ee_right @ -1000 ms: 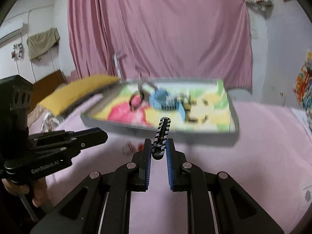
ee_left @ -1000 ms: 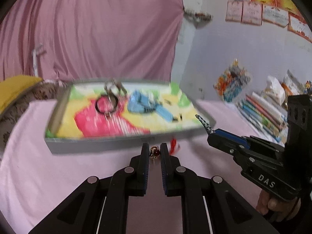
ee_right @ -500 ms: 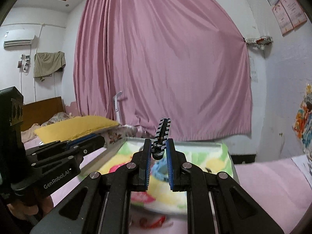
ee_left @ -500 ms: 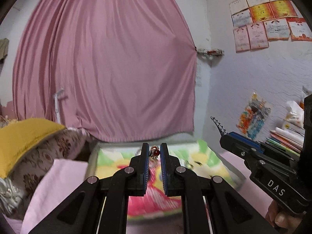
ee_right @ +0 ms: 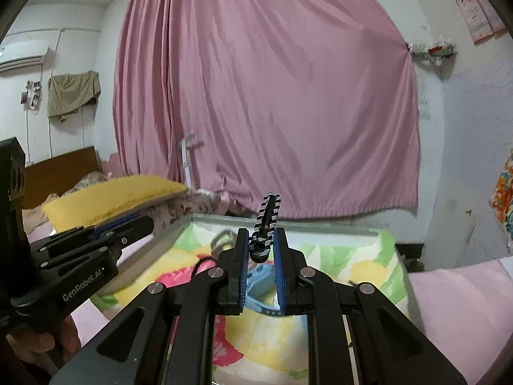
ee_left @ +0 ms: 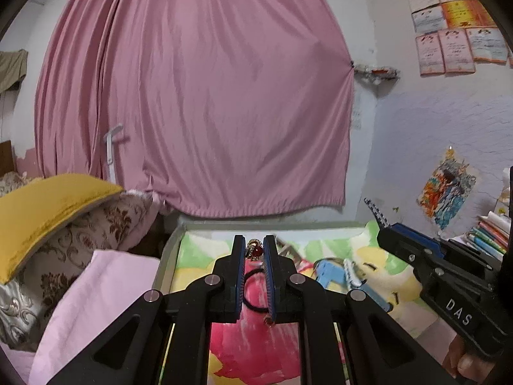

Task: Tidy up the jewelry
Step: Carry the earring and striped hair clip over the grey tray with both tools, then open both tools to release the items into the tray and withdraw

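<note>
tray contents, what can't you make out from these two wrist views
- Left wrist view: the left gripper, shut on a red-stone ring, hides the tray middle and most of a black hair tie.
- Right wrist view: the right gripper, shut on a black-and-white clip, covers most of a blue item; its kind is unclear.

Left gripper (ee_left: 255, 250) pinching red-stone ring (ee_left: 254, 251), colourful tray (ee_left: 320, 224) beyond, right gripper (ee_left: 384, 229) at right clamping striped hair clip (ee_left: 375, 210), pink curtain (ee_left: 198, 96) far.
</note>
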A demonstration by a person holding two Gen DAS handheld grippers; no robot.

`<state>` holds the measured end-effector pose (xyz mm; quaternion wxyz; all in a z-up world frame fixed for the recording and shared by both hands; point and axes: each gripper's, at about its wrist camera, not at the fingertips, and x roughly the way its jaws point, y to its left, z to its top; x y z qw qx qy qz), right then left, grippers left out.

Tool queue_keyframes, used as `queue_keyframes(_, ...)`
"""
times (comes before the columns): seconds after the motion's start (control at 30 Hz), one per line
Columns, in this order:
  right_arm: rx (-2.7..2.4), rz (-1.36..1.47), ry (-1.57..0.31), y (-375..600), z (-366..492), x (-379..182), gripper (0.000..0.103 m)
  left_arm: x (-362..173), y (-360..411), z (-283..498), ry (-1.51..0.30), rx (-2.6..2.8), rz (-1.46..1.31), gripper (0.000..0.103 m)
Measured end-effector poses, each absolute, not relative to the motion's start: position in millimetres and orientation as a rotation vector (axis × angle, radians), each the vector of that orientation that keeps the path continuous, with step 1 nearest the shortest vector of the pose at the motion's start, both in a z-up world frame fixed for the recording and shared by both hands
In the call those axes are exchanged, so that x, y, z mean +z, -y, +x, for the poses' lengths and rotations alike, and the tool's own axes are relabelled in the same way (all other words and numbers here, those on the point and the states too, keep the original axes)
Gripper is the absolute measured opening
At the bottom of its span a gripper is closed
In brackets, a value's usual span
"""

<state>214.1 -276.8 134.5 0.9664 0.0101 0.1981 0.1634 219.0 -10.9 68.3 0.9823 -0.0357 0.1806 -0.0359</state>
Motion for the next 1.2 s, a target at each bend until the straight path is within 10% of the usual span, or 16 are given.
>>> queue_keyframes(0.97, 0.340, 0.050, -0.746, 282.7, 259.6, 85.4, 0.015, 17.8, 2.1, 272.7, -0.805, -0.177, -0.177, 0.012)
queue_keyframes(1.2, 0.310, 0.045, -0.709, 286.6, 250.3, 93.3, 0.028, 28.1, -4.6, 261.3, -0.747, -0.192, -0.224, 0.051)
